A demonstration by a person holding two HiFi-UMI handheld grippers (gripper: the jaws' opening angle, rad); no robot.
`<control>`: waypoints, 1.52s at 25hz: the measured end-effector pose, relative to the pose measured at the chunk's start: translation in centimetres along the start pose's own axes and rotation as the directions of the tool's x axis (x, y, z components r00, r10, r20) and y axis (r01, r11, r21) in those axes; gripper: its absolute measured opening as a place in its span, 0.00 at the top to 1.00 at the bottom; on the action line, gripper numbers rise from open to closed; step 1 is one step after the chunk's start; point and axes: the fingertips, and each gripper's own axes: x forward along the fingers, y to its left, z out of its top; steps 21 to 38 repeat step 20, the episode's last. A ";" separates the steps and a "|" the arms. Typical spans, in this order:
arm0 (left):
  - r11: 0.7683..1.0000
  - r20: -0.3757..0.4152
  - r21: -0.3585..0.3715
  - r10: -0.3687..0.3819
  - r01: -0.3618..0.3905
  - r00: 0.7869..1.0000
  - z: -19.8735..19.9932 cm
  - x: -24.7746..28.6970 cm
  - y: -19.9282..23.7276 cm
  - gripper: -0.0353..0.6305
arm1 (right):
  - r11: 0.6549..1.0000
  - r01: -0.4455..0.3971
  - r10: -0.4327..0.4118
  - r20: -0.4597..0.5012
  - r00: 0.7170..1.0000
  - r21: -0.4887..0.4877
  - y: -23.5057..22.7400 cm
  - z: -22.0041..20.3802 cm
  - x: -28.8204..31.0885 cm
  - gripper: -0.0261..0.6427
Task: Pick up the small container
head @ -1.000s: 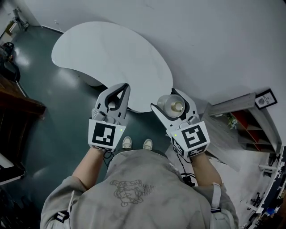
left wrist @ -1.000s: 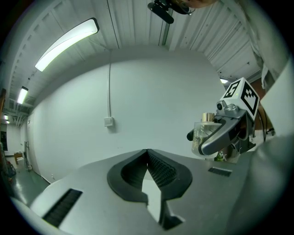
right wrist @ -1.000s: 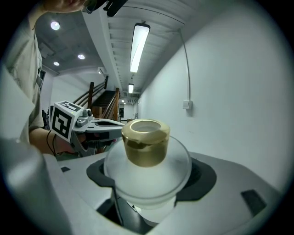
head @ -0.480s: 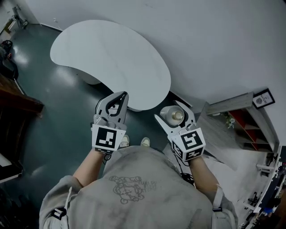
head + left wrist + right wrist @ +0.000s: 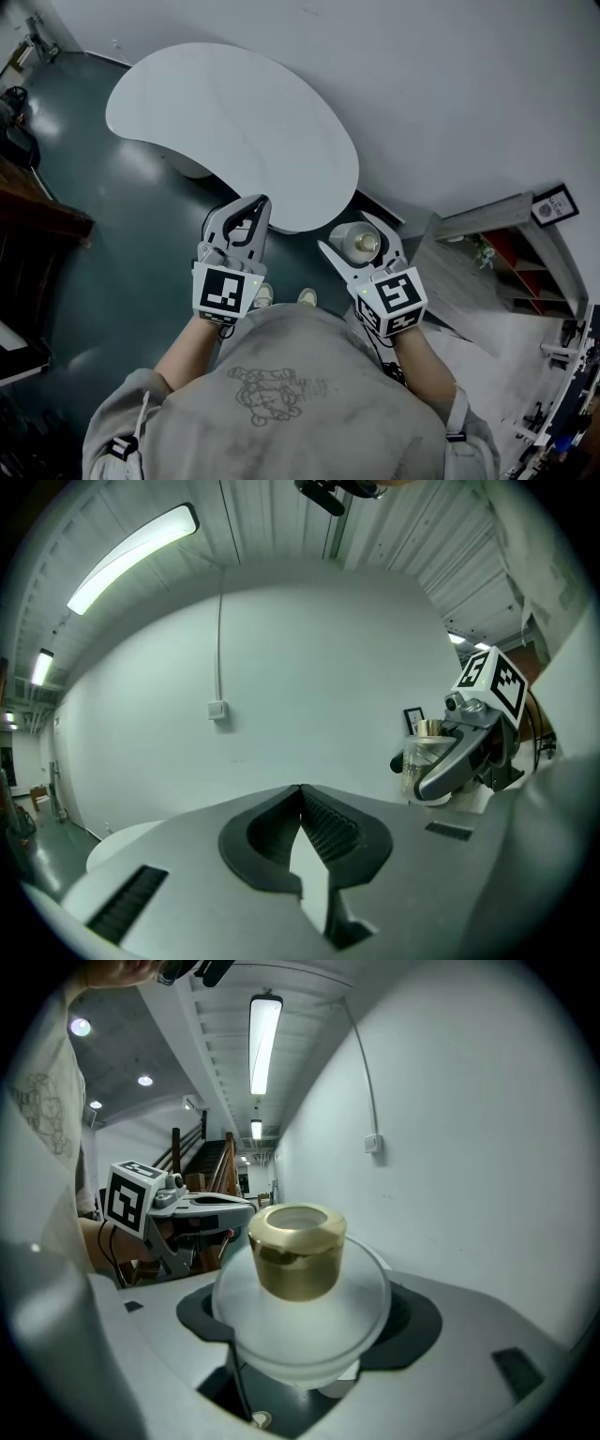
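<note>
Curved white table [image 5: 234,122], right claw [image 5: 345,232] gripping frosted gold-capped container [image 5: 298,1269]

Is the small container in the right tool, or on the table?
In the tool: the right tool is shut on the small container, held clear of the white table.

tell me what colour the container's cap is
Gold, on a frosted clear container held by the right gripper; the cap shows best in the right gripper view.

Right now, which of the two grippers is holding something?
The right gripper: its jaws clamp the small container with the gold cap. The left gripper has its jaws shut with nothing between them.
</note>
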 end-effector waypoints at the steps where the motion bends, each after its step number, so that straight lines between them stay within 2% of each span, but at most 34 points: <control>1: 1.000 -0.002 0.001 0.001 -0.001 1.000 0.0 -0.1 0.1 0.92 | 1.000 -0.002 0.002 0.001 1.000 -0.006 0.1 0.1 0.0 0.46; 9: 1.000 -0.016 0.004 0.003 -0.003 1.000 -0.4 -0.4 0.2 0.92 | 1.000 -0.013 0.013 0.004 1.000 -0.015 0.6 0.4 0.0 0.46; 14: 0.999 -0.009 -0.034 -0.010 0.009 1.000 0.0 -0.8 0.1 0.92 | 1.000 -0.007 0.008 0.010 1.000 -0.021 0.8 0.6 -0.2 0.46; 20: 0.999 -0.001 -0.047 -0.007 0.007 1.000 0.3 -1.5 0.1 0.92 | 0.999 -0.015 0.015 0.013 1.000 -0.029 1.5 0.7 -0.5 0.46; 38: 0.999 -0.001 -0.047 -0.007 0.007 1.000 0.3 -1.5 0.1 0.92 | 0.999 -0.015 0.015 0.013 1.000 -0.029 1.5 0.7 -0.5 0.46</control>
